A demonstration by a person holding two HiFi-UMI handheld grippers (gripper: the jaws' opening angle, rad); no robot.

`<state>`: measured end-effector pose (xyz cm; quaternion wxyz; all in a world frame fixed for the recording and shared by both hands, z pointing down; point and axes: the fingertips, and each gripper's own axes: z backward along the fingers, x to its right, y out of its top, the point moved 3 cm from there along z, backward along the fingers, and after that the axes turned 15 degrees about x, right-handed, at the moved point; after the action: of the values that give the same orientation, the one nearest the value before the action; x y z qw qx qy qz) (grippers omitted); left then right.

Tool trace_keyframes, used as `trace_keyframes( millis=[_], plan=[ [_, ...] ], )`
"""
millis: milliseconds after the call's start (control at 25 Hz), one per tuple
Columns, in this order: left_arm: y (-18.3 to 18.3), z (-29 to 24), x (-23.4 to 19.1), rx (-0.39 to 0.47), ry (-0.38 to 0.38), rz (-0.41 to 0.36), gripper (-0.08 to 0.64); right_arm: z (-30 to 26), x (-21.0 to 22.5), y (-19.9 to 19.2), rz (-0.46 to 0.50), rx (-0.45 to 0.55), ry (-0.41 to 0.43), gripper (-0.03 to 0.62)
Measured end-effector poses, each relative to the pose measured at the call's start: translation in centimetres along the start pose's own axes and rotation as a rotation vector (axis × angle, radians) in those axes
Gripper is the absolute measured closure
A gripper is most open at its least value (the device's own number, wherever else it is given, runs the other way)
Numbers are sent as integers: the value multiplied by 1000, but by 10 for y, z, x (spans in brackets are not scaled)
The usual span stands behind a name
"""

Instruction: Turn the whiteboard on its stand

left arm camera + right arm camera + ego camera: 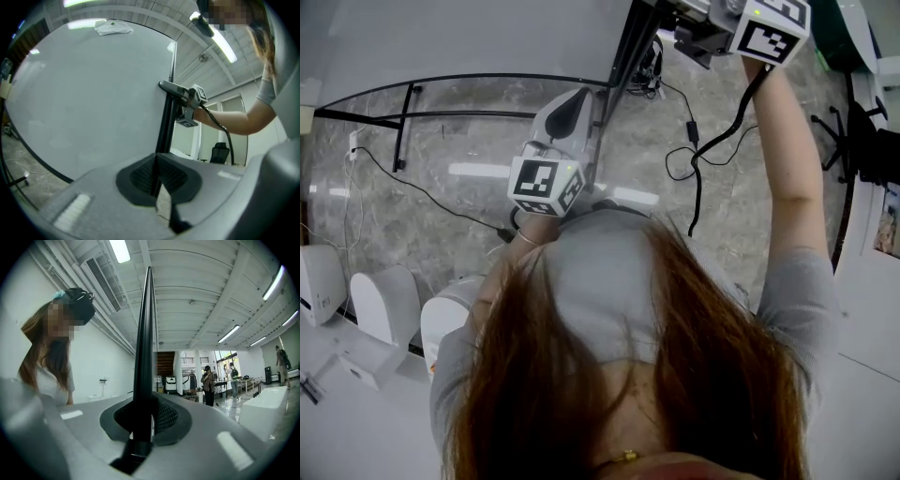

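Note:
The whiteboard [93, 93] is a large pale panel with a thin black frame [166, 126], standing upright on a black stand [403, 117]. My left gripper [157, 180] is shut on the frame's side edge lower down; in the head view it [592, 117] sits under its marker cube. My right gripper [140, 427] is shut on the same edge higher up, where the board [145, 333] shows edge-on as a dark blade between the pads. The left gripper view also shows the right gripper [183, 96] clamped on the frame above. In the head view the right gripper [673, 17] is at the top.
Black cables [694, 159] trail over the marble floor [469, 216] below the board. White machines [384, 305] stand at the lower left, a black office chair [862, 141] at the right. Several people [206, 385] stand far off in the hall.

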<state>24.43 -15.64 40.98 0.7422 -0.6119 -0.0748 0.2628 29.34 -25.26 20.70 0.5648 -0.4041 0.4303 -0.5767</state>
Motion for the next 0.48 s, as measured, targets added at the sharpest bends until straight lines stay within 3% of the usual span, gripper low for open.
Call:
trace_keyframes(
  millis=[160,480],
  plan=[
    [-9,-13,41,-4,8,-15,557,45,-9,19,10,22,2,545],
    [-27,-1,48,-30,35,23,557,56,-3,13,-7,41,-16,545]
  ],
)
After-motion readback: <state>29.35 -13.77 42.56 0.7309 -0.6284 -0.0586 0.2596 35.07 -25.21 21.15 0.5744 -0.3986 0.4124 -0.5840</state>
